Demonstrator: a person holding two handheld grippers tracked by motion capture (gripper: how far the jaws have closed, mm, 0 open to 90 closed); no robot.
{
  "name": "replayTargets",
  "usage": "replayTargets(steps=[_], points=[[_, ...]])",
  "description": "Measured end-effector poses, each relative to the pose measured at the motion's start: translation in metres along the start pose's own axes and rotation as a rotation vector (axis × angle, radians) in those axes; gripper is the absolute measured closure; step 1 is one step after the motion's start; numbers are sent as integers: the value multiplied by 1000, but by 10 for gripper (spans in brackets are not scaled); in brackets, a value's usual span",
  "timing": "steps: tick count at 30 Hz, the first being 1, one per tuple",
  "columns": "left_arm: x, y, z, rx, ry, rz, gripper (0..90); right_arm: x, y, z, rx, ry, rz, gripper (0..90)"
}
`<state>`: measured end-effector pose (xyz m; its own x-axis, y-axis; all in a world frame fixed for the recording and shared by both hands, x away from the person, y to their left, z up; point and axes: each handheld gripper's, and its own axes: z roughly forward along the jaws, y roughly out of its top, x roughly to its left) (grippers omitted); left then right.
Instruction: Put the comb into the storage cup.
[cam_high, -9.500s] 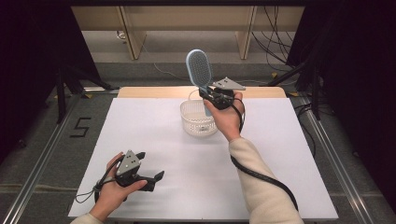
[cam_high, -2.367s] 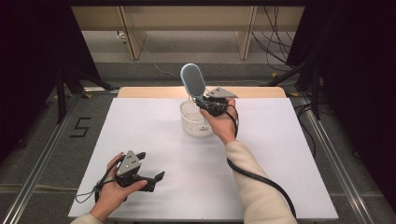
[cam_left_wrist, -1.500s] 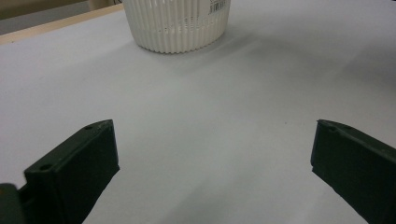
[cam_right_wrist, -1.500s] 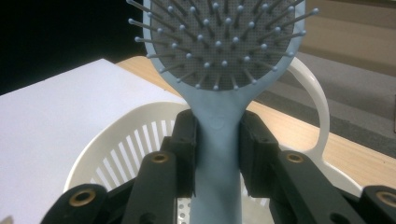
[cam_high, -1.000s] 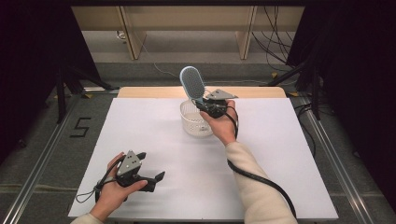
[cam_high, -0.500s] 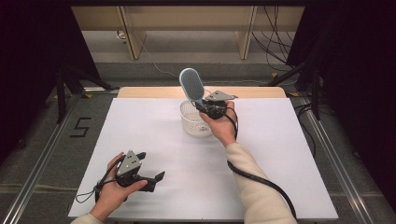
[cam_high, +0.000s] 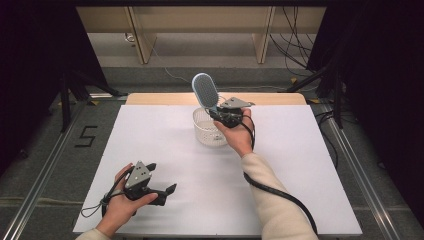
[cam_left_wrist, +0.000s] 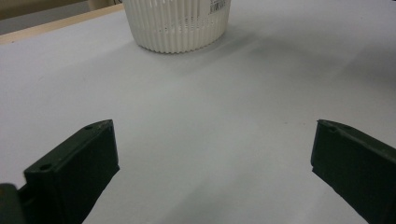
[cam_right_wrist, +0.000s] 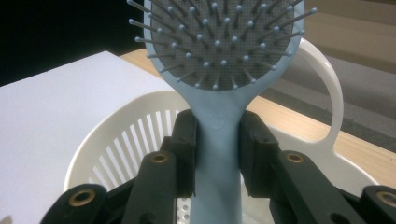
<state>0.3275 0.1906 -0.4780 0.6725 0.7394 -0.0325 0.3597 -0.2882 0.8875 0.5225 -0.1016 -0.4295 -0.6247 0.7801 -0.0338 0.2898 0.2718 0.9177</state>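
A light blue hairbrush (cam_high: 205, 91) (cam_right_wrist: 219, 56) stands upright with its bristled head up, held by its handle over a white slatted basket (cam_high: 204, 134) (cam_right_wrist: 112, 140) at the table's far middle. My right gripper (cam_high: 223, 114) (cam_right_wrist: 217, 154) is shut on the handle, both pads pressing its sides. The basket's looped handle (cam_right_wrist: 334, 93) rises behind the brush. Near the front left edge my left gripper (cam_high: 162, 186) (cam_left_wrist: 212, 163) rests low on the white table (cam_high: 150, 150), open with nothing between its jaws. The basket (cam_left_wrist: 177, 23) stands ahead of it in the left gripper view.
The white sheet covers the table, with a wooden strip (cam_high: 165, 98) along its far edge. A black cable (cam_high: 280, 192) trails from my right gripper along the sleeve. Metal rails (cam_high: 42, 165) run beside the table on both sides.
The hairbrush head has leaned slightly to the left over the basket since the oldest frames. In the last second neither hand has moved.
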Motion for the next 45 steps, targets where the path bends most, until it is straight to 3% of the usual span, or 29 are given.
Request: replayTargets(steps=[6,9,11,17,27,45], points=[[0,0,0,0,0,0,2,-1,1,0,15,20,1,693],[0,0,0,1,1,0,2,-1,0,0,33,32,9,563],[0,0,0,0,1,0,2,-1,0,-1,72,62,-18,461],[-1,0,0,4,-1,2,2,5,9,-13,41,69,-13,289],[-1,0,0,6,-1,2,2,2,11,-19,71,86,-31,247],[-1,0,1,8,0,4,2,-1,9,-35,76,101,-44,188]])
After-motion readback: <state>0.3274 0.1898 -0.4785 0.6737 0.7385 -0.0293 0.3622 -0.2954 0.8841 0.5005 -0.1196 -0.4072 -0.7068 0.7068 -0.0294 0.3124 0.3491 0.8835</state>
